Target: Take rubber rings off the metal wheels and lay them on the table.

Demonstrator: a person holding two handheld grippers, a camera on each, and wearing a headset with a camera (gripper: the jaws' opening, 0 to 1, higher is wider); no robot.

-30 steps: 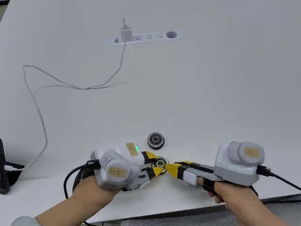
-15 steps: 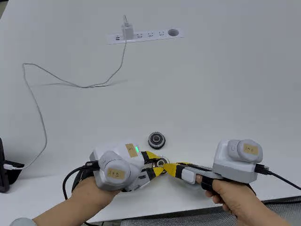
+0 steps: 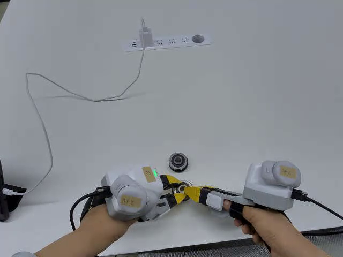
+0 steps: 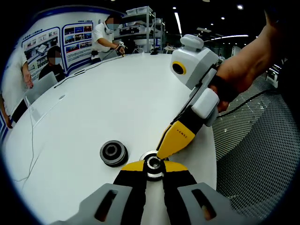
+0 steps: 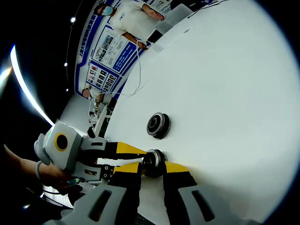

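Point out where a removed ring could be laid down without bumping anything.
Widest bare table: right of the loose wheel, below the power strip. Also bare between the cable and that wheel. Crowded at the near edge, where the left gripper and right gripper both have jaws shut on the held wheel.

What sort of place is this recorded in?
Probably an indoor lab or demo hall: a big white table, poster boards on the wall, shelves behind, and a person working at the far end.
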